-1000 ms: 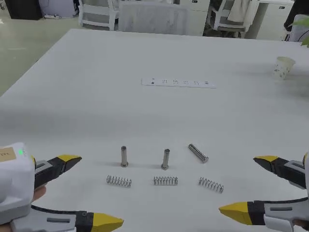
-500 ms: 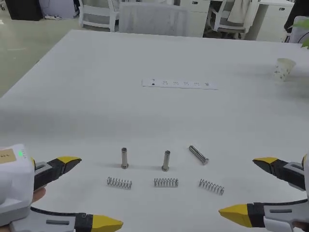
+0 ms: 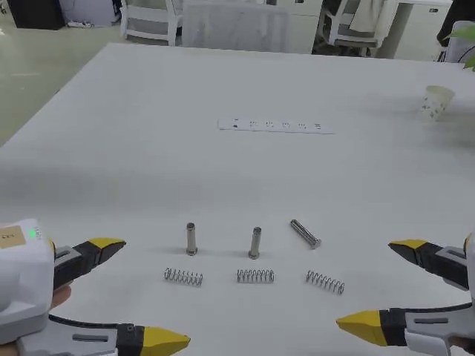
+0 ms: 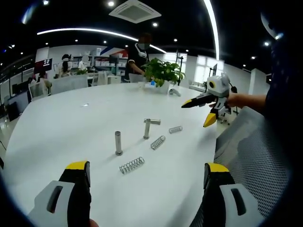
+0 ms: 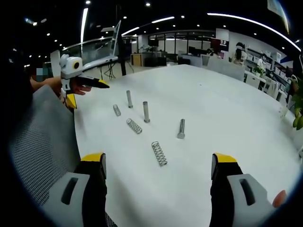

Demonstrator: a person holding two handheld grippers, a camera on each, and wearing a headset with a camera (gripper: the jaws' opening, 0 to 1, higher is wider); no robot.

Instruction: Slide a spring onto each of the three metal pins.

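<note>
The pins [image 3: 191, 239] are bare — left gripper [image 3: 152, 291] and right gripper [image 3: 364, 283] hover, jaws spread, empty. Next, likely: finely pinch the spring [image 3: 182, 277] at the left gripper's one o'clock.

— The pins?
— In a row near the table [image 3: 148, 148]'s near edge: left pin [image 3: 191, 239] and middle pin [image 3: 255, 243] upright, right pin [image 3: 304, 234] lying.
— Springs?
— Before each pin: left spring [image 3: 182, 277], middle spring [image 3: 255, 277], right spring [image 3: 324, 282]. Behind, mid-table, the power strip [image 3: 274, 126]; cup [image 3: 436, 102] toward the far right corner
</note>
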